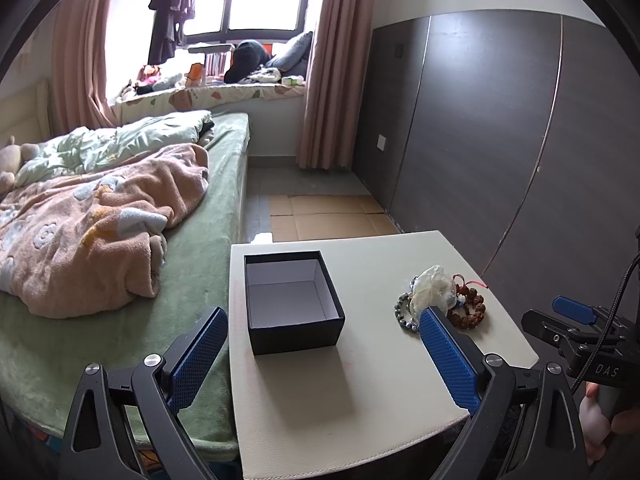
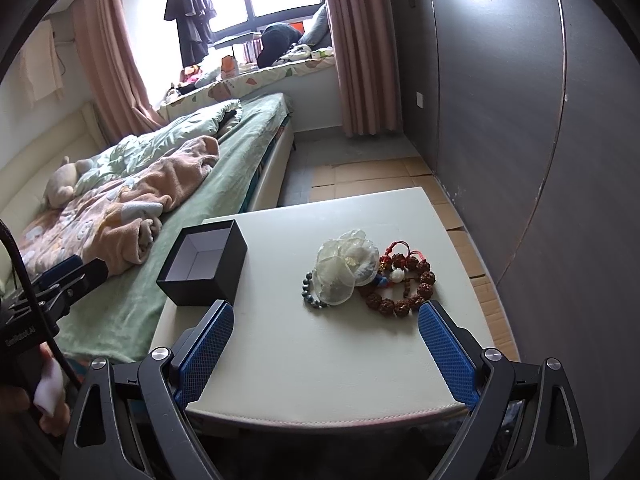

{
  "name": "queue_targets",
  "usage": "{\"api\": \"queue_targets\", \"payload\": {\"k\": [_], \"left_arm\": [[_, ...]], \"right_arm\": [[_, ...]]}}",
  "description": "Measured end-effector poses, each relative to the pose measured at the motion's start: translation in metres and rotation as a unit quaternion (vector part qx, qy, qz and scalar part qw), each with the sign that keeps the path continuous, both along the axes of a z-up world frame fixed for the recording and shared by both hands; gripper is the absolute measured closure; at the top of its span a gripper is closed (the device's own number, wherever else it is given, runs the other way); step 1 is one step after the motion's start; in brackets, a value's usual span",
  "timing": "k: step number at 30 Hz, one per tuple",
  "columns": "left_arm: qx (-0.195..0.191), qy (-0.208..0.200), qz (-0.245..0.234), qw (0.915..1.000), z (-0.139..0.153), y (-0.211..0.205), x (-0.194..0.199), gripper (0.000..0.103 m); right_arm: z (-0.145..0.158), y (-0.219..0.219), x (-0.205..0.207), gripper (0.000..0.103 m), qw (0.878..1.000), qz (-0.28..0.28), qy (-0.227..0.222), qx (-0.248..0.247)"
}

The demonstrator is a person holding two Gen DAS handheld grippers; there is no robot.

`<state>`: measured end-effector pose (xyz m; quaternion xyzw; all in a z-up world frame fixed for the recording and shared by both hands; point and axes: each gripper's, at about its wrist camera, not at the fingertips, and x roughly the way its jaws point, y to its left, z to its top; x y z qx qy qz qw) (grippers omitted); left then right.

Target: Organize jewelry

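Observation:
An open, empty black box point(image 1: 294, 300) with a white inside stands on the white table point(image 1: 360, 380), also in the right wrist view point(image 2: 202, 266). A pile of jewelry lies to its right: a white fabric flower point(image 2: 346, 266), a brown bead bracelet point(image 2: 400, 288) with a red cord, and a grey bead bracelet point(image 2: 310, 292). The pile also shows in the left wrist view point(image 1: 440, 296). My left gripper point(image 1: 322, 356) is open and empty, near the box. My right gripper point(image 2: 326, 350) is open and empty, short of the pile.
A bed point(image 1: 120, 220) with a pink blanket adjoins the table's left side. A dark wardrobe point(image 1: 500, 120) stands on the right. Cardboard sheets point(image 1: 320, 216) lie on the floor beyond the table.

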<state>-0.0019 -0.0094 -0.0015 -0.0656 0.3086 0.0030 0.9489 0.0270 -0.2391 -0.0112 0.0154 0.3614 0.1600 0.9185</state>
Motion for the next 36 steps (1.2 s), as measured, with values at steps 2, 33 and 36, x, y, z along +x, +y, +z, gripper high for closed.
{"api": "queue_targets", "payload": {"k": [2,33,36], "left_arm": [[0.000,0.000,0.000,1.0000,0.000,0.000,0.000,0.006],[-0.036,0.016,-0.032,0.9987,-0.029,-0.028,0.054,0.006],[-0.043,0.020,-0.051,0.9976,-0.032,-0.042,0.065,0.010]], "right_arm": [[0.000,0.000,0.000,0.008,1.000,0.000,0.000,-0.001],[-0.019,-0.061,0.041,0.008,0.988,-0.097,0.038,0.112],[-0.029,-0.072,0.052,0.009,0.982,-0.109,0.063,0.142]]}}
